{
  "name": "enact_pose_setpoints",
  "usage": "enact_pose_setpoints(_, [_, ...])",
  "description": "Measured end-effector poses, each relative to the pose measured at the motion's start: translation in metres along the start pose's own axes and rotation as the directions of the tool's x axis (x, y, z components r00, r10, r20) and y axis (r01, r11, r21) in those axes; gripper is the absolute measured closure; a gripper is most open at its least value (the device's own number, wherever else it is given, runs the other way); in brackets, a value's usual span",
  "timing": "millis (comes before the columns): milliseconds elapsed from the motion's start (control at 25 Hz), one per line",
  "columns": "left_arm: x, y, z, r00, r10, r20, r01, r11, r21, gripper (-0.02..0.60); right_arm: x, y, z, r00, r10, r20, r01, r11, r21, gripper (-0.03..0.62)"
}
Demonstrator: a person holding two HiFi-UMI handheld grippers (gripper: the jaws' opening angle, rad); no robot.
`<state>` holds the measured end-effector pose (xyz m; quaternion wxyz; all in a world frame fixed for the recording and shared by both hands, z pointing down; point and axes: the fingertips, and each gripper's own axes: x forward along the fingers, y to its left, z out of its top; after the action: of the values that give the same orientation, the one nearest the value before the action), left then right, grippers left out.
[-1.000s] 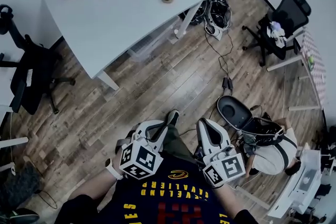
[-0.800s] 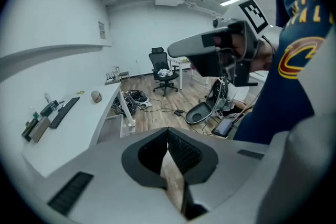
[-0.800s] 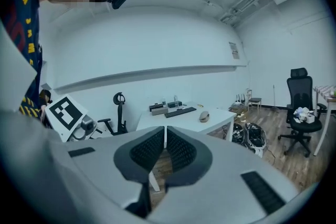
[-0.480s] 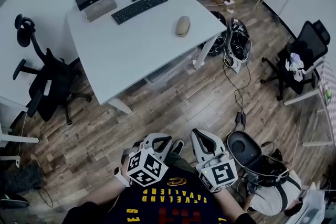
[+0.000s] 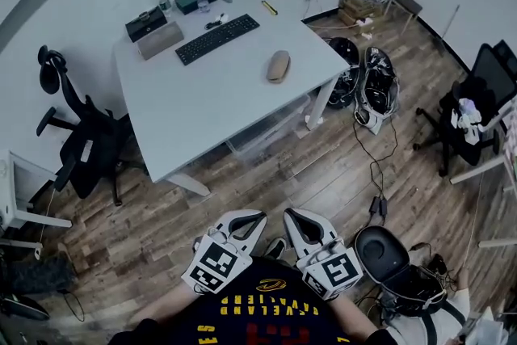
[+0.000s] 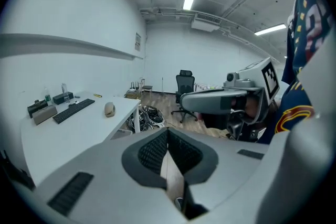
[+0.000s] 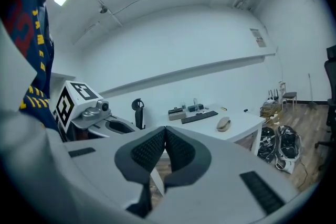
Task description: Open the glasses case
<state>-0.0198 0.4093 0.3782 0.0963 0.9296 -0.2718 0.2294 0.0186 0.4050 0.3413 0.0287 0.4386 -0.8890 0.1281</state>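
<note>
Head view and both gripper views. The left gripper [image 5: 252, 219] and right gripper [image 5: 296, 220] were held side by side in front of the person, above the wood floor [image 5: 266, 174] and well apart from the table [image 5: 202, 113]. The left gripper's jaws were closed pad to pad with nothing between them; the right gripper's jaws were likewise closed and empty. The case [image 5: 278, 65], a tan oval, lay shut on the white table, near the corner beside the bags on the floor and just right of the keyboard [image 5: 217, 39]. Neither gripper touched it. A black chair [image 5: 81, 145] stood at the table's left.
</note>
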Motion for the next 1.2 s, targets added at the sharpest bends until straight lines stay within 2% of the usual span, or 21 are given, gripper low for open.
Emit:
enact_pose_setpoints(120, [0.011,-0.001,0.003,1.000,0.006,-0.011,-0.006,1.000,-0.010,0.568,-0.001,-0.019,-0.005,0.999,-0.027,-0.023,0.027,1.000,0.007,0.577])
enact_pose_setpoints(320, [0.019,0.018,0.000,1.000,0.023,-0.018,-0.024,0.996,-0.090,0.568,0.012,-0.037,-0.010,0.998,-0.039,-0.053,0.041,0.998,0.043,0.576])
enact_pose_setpoints(480, [0.033,0.034,0.000,1.000,0.001,-0.020,-0.004,0.991,-0.134,0.568,0.024,-0.051,-0.012,0.996,-0.060,-0.072,0.064,0.996,0.055,0.577])
enact_pose_setpoints(760, [0.084,0.069,0.028,0.994,-0.106,-0.001,0.106,0.991,-0.085,0.568,0.052,-0.102,-0.005,0.983,-0.154,-0.104,0.162,0.984,0.069,0.577])
enact_pose_setpoints(1200, [0.129,0.193,0.072,0.982,-0.189,0.030,0.190,0.980,-0.065,0.568,0.158,-0.164,0.017,0.959,-0.236,-0.159,0.257,0.958,0.128,0.576])
